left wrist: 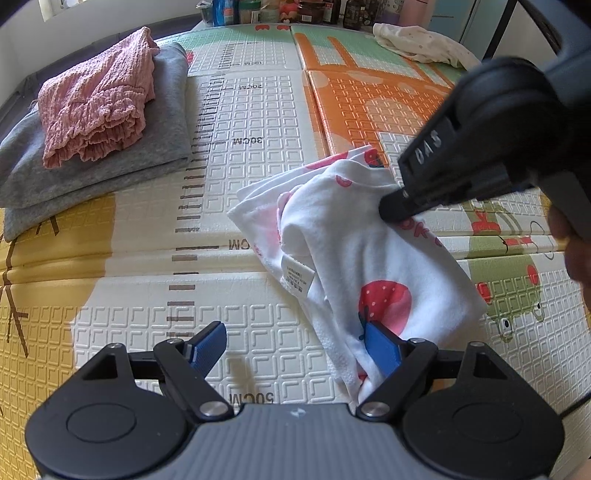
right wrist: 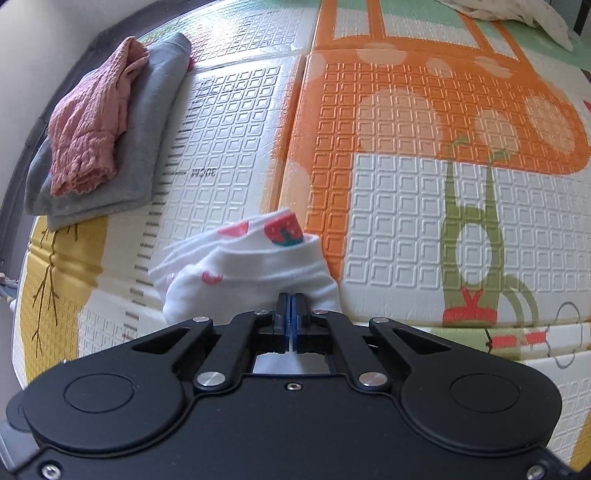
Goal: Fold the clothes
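A small white garment (left wrist: 354, 251) printed with red strawberries lies crumpled on the patterned play mat (left wrist: 251, 122), a care label showing on its near side. My left gripper (left wrist: 295, 347) stands open at the garment's near edge; its right blue finger (left wrist: 382, 345) touches the cloth, its left finger (left wrist: 208, 345) is over bare mat. My right gripper (left wrist: 397, 210) comes in from the upper right and pinches the garment's far side. In the right wrist view that gripper (right wrist: 290, 301) is shut on the white garment (right wrist: 251, 269), which bunches just ahead of the pads.
A folded pink crinkled cloth (left wrist: 96, 99) rests on a folded grey garment (left wrist: 110, 155) at the mat's left. A cream dotted garment (left wrist: 417, 44) lies loose at the far right. Jars and bottles (left wrist: 280, 11) line the far edge. A hand (left wrist: 576, 251) holds the right gripper.
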`<action>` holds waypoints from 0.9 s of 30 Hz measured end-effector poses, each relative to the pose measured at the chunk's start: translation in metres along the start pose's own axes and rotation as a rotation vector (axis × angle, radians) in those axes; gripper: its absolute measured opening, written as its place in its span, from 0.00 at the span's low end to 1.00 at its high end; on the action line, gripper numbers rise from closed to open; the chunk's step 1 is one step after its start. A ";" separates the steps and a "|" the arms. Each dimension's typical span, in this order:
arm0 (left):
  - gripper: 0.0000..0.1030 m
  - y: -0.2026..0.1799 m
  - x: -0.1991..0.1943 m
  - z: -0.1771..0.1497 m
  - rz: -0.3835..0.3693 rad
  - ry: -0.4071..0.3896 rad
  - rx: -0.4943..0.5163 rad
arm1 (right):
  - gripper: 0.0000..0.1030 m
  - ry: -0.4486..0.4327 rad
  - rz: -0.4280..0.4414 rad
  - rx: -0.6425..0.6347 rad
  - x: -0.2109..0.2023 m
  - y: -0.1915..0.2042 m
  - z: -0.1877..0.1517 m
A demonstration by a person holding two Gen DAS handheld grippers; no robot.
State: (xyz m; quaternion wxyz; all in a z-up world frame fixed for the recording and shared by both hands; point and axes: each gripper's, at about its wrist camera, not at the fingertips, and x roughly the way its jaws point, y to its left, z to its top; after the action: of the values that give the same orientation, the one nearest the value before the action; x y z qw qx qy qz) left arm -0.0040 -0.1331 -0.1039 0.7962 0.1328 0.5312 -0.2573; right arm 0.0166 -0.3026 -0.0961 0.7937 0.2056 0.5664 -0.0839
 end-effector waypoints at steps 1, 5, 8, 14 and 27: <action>0.82 0.000 0.000 0.000 -0.001 0.000 0.000 | 0.00 -0.001 -0.001 0.000 0.001 0.000 0.002; 0.83 0.001 -0.001 0.000 -0.004 0.003 -0.002 | 0.00 0.000 -0.006 0.005 0.007 0.001 0.011; 0.83 0.001 0.000 0.000 -0.004 0.004 -0.003 | 0.00 0.001 -0.010 0.009 0.011 0.002 0.017; 0.85 0.002 0.000 -0.001 -0.003 0.005 -0.012 | 0.00 0.004 -0.018 0.016 0.020 0.003 0.029; 0.85 0.003 0.001 -0.001 -0.006 0.013 -0.053 | 0.04 -0.084 0.044 0.051 0.007 -0.004 0.044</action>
State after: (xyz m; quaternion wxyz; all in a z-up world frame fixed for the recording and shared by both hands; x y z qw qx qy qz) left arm -0.0024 -0.1307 -0.1056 0.7951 0.1120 0.5435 -0.2446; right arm 0.0549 -0.3242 -0.0913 0.8128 0.2344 0.5258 -0.0892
